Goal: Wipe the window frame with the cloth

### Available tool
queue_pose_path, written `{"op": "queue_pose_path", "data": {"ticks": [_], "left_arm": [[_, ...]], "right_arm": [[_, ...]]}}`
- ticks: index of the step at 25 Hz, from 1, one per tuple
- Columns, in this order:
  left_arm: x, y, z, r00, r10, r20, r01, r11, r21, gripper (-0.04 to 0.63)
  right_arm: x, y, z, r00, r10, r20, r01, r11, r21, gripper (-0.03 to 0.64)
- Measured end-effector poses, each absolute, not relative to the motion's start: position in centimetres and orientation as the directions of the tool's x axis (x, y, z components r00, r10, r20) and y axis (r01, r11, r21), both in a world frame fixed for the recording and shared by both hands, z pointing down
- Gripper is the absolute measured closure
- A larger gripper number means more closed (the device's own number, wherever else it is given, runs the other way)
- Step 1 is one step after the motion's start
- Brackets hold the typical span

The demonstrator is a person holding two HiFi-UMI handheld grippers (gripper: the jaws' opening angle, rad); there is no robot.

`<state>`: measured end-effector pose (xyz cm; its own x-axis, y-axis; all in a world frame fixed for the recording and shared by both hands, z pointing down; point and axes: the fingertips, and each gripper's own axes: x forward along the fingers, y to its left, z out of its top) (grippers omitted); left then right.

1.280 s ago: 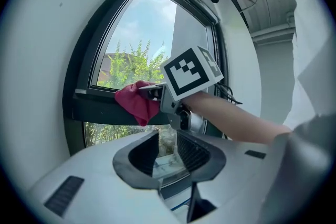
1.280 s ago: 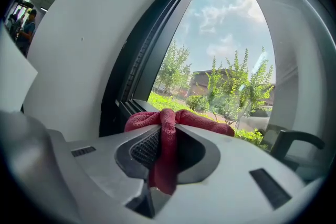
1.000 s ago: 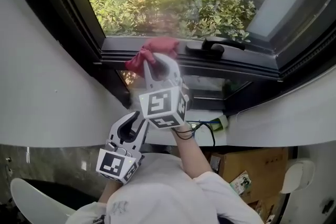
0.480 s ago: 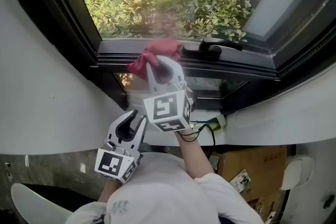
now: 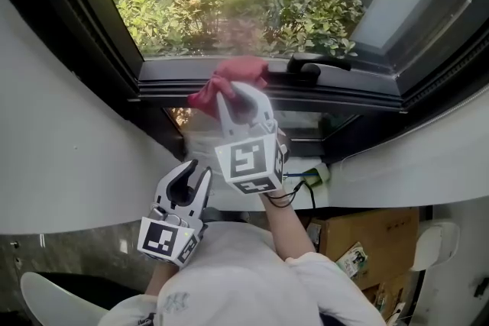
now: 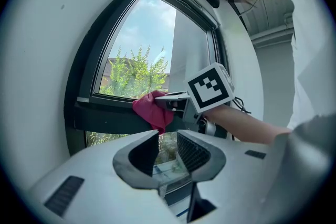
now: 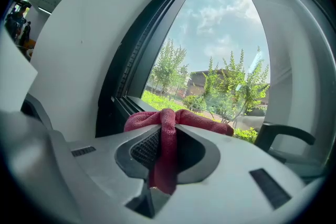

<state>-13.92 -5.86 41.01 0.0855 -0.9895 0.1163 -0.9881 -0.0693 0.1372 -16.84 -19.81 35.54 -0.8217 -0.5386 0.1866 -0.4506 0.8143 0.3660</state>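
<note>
While right tool [image 5: 231, 93] clamps cloth [image 5: 246, 70] | window frame [image 5: 359, 93] dark | walls [image 5: 61, 133] white

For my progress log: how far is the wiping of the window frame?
Done: the right gripper is shut on the red cloth. In hand: the cloth rests on the frame's lower rail, left of the handle. Left: seemingly the rail past the handle; cleanliness cannot be judged. The left gripper is open.

The red cloth [image 5: 229, 80] is bunched into a wad and pinched in the right gripper's [image 5: 235, 97] jaws. It presses on the dark window frame's [image 5: 359, 94] bottom rail, left of the rail's middle, one tail trailing back between the jaws.
</note>
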Motion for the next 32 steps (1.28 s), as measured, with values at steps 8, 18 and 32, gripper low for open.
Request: {"op": "queue_pose_path", "data": {"ticks": [8, 18, 32], "left_arm": [[-13.7, -5.8, 41.1, 0.087, -0.989, 0.118, -0.988, -0.071, 0.138, 0.48], [-13.1, -5.9, 40.8, 0.094, -0.989, 0.114, -0.988, -0.079, 0.135, 0.48], [-13.0, -5.9, 40.2, 0.078, -0.991, 0.106, -0.99, -0.065, 0.123, 0.48]], "right_arm": [[-15.7, -20.3, 35.5, -0.812, -0.556, 0.179, -0.471, 0.804, 0.364, 0.545], [-14.1, -21.1, 35.5, -0.8, -0.575, 0.169, -0.493, 0.792, 0.361, 0.545], [-12.7, -21.7, 35.4, -0.8, -0.579, 0.156, -0.5, 0.788, 0.361, 0.545]]}}
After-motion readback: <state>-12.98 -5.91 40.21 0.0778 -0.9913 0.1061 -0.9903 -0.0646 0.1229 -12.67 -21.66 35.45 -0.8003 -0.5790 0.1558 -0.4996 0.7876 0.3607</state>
